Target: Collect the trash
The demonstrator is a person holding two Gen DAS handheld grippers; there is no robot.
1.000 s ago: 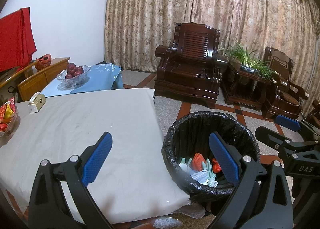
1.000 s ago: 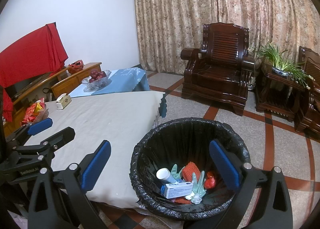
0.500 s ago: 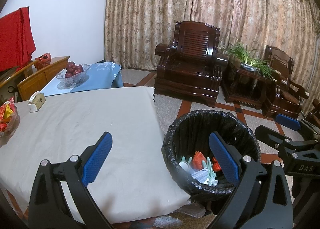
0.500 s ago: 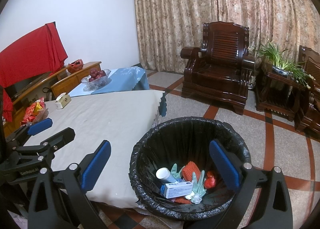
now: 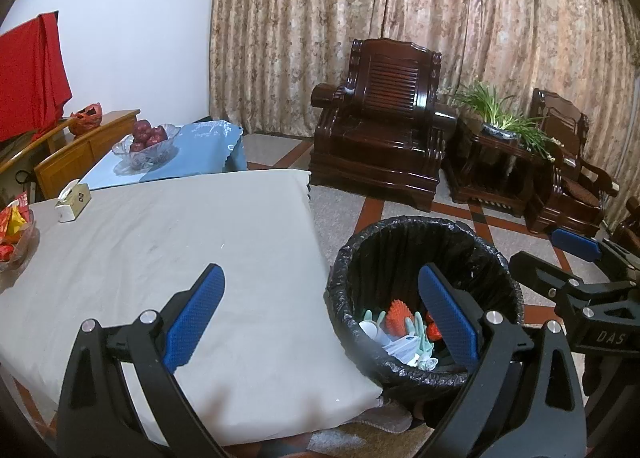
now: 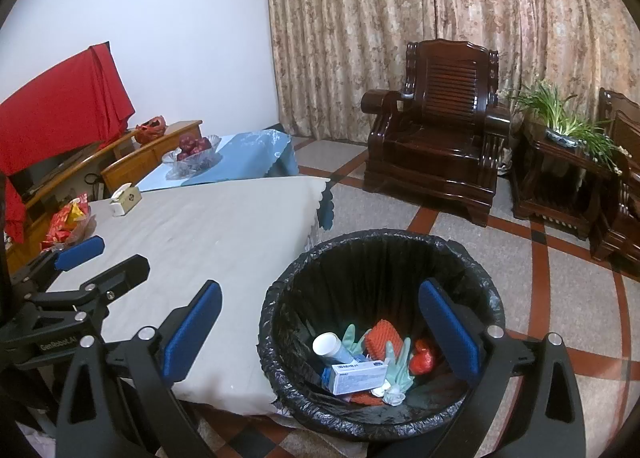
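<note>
Your left gripper (image 5: 318,302) and right gripper (image 6: 320,318) both hang released, jaws spread wide and holding nothing. The bin (image 6: 380,250) stands on the floor against the tabletop's (image 5: 180,225) near corner; the trash (image 6: 372,362) lies inside it.

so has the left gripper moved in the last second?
Yes, slightly. In the left wrist view the armchair and bin sit a little higher than before, so the left gripper tilted or dipped downward; jaws open.
</note>
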